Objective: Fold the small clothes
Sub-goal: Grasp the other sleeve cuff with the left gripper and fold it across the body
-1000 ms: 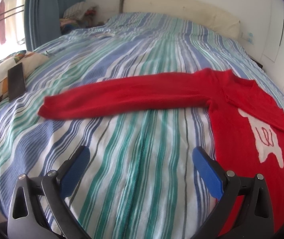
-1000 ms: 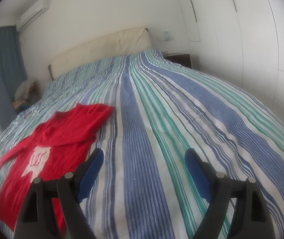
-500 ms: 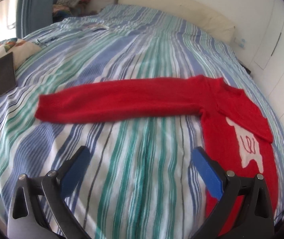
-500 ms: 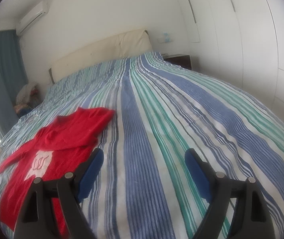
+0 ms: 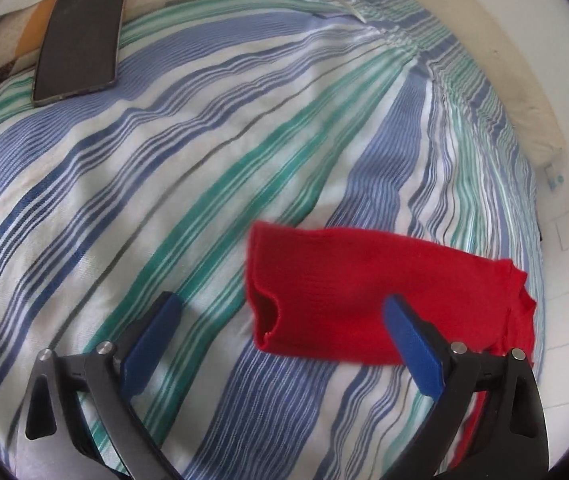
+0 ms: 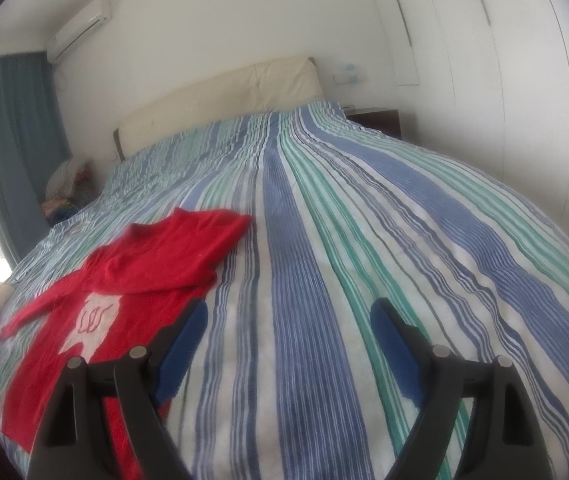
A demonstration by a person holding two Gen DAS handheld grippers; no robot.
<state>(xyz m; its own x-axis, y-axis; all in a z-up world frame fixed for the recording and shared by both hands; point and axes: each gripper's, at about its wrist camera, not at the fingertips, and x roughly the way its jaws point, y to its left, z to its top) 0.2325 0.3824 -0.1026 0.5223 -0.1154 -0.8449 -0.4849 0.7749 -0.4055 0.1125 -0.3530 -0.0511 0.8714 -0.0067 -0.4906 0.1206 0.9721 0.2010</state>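
We have both grippers over the striped bedspread [image 6: 324,280], neither holding anything. Left gripper [image 5: 284,340] has its jaws spread wide, pitched steeply down at the bed; the cuff end of the red sweater's sleeve [image 5: 348,292] lies between the blue pads, closer to the pad at 4 o'clock, which overlaps it in view; we cannot tell whether that pad touches the cloth, the other pad is clear of it. Sleeve runs from the cuff opening near centre off toward 3 o'clock. A dark phone [image 5: 80,28] lies on the bedding at 11 o'clock in that view, well apart from the sleeve. Right gripper [image 6: 288,340] is also wide open, aimed shallowly along the bed toward the cream headboard [image 6: 220,100] at 12 o'clock, only bare stripes between its pads. From there the red sweater [image 6: 132,280] lies flat at 9 o'clock, white motif up, one sleeve folded across the chest, the other stretched out toward the frame edge at 9 o'clock.
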